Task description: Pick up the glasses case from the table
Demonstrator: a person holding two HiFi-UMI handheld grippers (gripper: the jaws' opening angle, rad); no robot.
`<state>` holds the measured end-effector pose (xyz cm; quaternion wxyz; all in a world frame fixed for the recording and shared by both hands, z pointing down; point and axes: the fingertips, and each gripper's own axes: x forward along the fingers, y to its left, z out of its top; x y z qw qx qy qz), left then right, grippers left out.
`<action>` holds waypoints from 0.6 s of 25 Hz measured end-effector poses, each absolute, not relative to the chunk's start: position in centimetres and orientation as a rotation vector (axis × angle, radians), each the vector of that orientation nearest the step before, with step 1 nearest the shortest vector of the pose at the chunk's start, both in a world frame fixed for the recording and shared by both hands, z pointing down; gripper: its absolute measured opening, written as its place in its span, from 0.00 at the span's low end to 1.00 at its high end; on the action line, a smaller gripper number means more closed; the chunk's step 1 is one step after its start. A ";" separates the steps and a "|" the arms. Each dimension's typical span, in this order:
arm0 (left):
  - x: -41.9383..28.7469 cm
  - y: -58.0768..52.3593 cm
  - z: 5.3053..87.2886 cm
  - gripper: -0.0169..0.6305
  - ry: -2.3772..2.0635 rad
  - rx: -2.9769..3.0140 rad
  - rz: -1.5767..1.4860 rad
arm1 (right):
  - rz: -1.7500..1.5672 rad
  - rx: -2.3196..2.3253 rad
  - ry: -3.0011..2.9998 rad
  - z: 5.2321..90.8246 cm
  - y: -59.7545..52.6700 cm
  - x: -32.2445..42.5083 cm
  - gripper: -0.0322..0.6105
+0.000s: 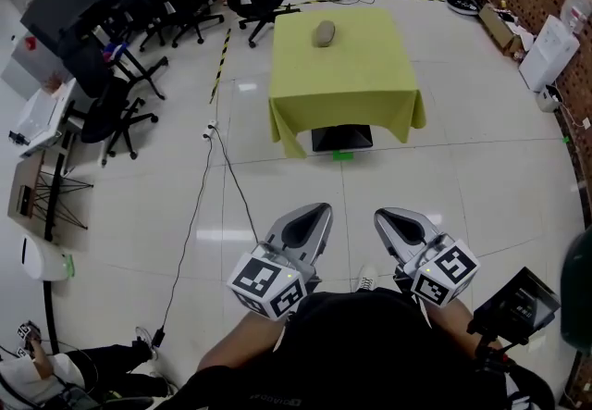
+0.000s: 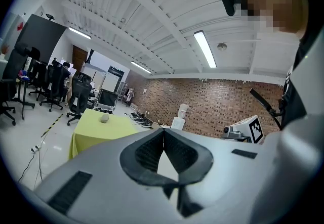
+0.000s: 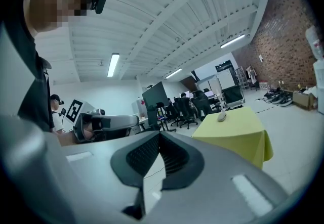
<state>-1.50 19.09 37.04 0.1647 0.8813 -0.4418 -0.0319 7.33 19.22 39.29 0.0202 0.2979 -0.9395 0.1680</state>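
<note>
1. Gripper state: my left gripper [image 2: 163,133] is closed with its pads meeting at the tips and nothing between them. My right gripper [image 3: 159,135] is closed in the same way and is also empty.
2. Position: I hold both grippers close in front of my body, side by side, pointing roughly level across the open floor.
3. Target location: the glasses case [image 1: 323,33] lies on the table [image 1: 370,93], which is draped in a yellow-green cloth. The case sits on the far part of the top, towards its left side. It is well apart from both grippers, with bare floor between.
4. Expected handling: the case looks like a rounded, oblong grey shell. I judge it light and fairly stiff, so moderate pressure should not crush it. Its curved surface may let the pads slide towards either end.
5. Grip point: I take it across the short width at mid-length, where the sides run most nearly parallel.
6. Preconditions: I must walk to the table and open the jaws before approaching the case.
7. Caution: the cloth may drag or wrinkle if a pad catches it.
</note>
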 end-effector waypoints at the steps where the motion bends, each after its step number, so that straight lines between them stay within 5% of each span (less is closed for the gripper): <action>1: -1.1 18.8 37.1 0.04 -1.266 2.508 -0.089 | 0.519 0.913 -2.920 39.2 18.8 7.7 0.05; 15: 5.3 11.8 36.2 0.04 -1.415 2.463 -0.052 | 0.537 0.783 -2.989 38.7 11.0 14.6 0.05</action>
